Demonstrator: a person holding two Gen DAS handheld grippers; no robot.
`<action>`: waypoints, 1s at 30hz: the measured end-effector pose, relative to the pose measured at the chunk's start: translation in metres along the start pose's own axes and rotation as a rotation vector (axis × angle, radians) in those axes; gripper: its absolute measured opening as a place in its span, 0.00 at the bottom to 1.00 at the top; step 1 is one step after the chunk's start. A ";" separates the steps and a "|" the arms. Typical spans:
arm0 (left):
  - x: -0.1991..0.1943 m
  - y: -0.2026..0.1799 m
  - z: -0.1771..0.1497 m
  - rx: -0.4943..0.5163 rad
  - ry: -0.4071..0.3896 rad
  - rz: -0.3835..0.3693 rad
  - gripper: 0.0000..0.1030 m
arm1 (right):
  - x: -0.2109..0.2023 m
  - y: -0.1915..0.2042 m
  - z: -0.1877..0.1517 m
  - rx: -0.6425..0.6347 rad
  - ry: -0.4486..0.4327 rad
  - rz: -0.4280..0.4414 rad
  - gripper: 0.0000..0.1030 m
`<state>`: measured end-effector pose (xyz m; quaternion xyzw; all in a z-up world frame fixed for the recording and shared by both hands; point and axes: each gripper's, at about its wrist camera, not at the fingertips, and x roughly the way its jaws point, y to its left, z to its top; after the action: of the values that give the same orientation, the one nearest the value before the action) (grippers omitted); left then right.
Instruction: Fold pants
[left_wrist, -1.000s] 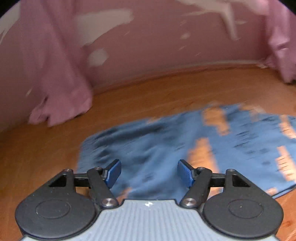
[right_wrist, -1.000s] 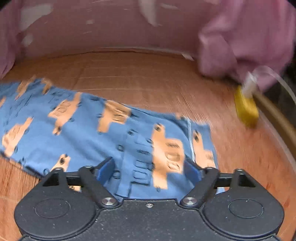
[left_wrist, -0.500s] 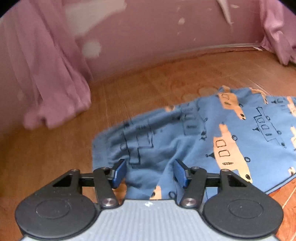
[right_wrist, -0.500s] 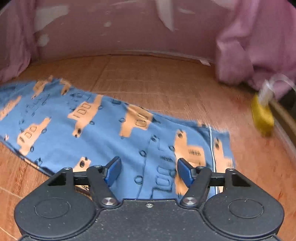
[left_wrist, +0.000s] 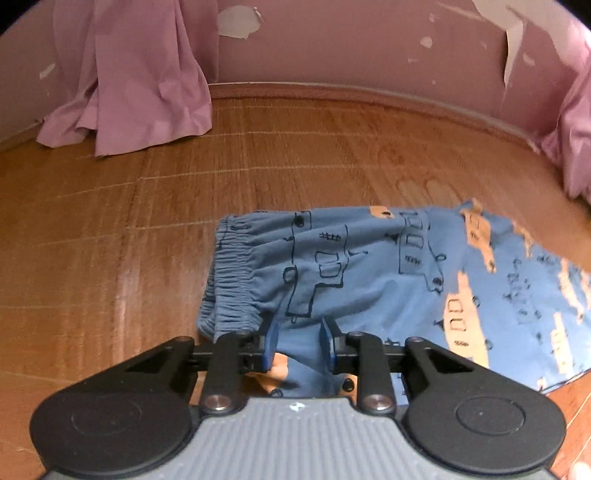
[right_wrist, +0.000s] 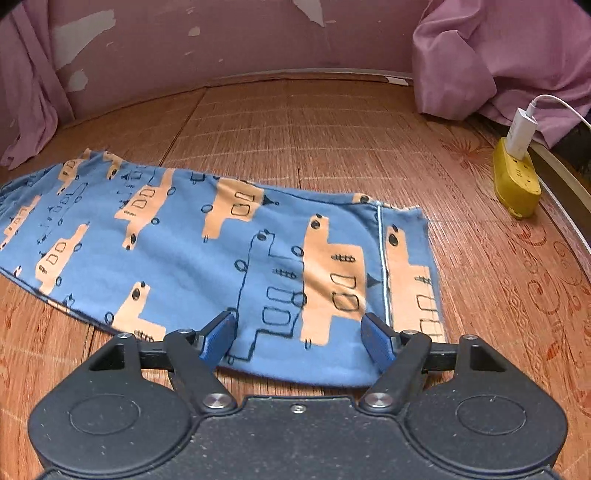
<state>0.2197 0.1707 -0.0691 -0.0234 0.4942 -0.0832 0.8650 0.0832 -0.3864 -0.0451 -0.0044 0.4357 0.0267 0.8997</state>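
Blue pants (right_wrist: 207, 251) with orange vehicle print lie spread on the wooden floor (right_wrist: 314, 125), waistband to the left, leg cuff to the right.

Left gripper (left_wrist: 297, 341): blue pads narrowed onto a raised fold of fabric just right of the gathered elastic waistband (left_wrist: 232, 280); cloth bunches up between them, so the fingers appear clenched on the pants, near edge.

Right gripper (right_wrist: 298, 336): fingers spread wide, released, poised over the near edge of the leg just left of the cuff seam (right_wrist: 384, 266). Cannot tell if the tips touch the cloth.

Far side: pink wall (left_wrist: 351, 44) with peeling paint, pink curtains (left_wrist: 136, 85) pooling on the floor. Right: yellow power strip (right_wrist: 515, 184) with a white charger (right_wrist: 521, 133) plugged in.
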 end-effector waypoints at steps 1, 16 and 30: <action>-0.001 -0.004 0.000 0.016 0.014 0.028 0.29 | -0.001 -0.001 0.000 -0.005 0.010 0.003 0.74; 0.013 -0.177 0.020 0.494 -0.213 0.106 0.66 | 0.046 0.039 0.180 -0.160 -0.044 0.522 0.83; 0.052 -0.183 0.014 0.516 -0.244 0.050 0.01 | 0.157 0.181 0.254 -0.422 0.148 0.844 0.49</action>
<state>0.2353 -0.0193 -0.0843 0.1998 0.3491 -0.1814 0.8974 0.3698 -0.1911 -0.0083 -0.0115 0.4474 0.4774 0.7561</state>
